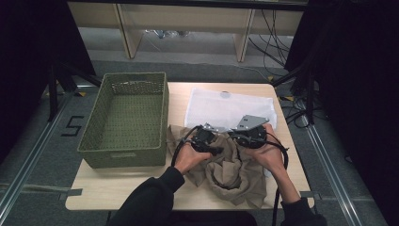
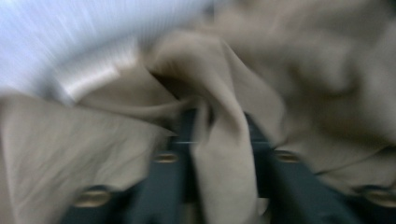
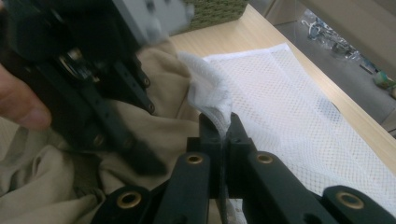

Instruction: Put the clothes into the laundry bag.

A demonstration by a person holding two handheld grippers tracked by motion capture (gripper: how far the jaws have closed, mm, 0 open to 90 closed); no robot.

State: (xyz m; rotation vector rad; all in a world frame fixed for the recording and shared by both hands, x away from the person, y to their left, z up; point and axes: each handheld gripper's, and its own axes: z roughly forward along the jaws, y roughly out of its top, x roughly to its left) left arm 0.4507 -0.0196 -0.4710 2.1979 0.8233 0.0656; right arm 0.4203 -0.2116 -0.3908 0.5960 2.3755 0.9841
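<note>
A crumpled tan garment (image 1: 230, 174) lies at the table's front, half over a white mesh bag (image 1: 226, 108). Both grippers meet above where the two overlap. My right gripper (image 3: 225, 123) is shut on the lifted edge of the mesh bag (image 3: 210, 93). In the high view, the right gripper (image 1: 237, 139) sits under its grey plate. My left gripper (image 2: 219, 121) has a thick fold of the tan garment (image 2: 224, 154) standing between its parted jaws. That view is blurred, and the pads do not clearly press the cloth. The left gripper (image 1: 214, 147) is close beside the right one.
An olive woven basket (image 1: 122, 157) stands on the left half of the wooden table (image 1: 117, 183). Wooden shelf legs and loose cables are on the floor beyond the far edge. Dark curtains hang at both sides.
</note>
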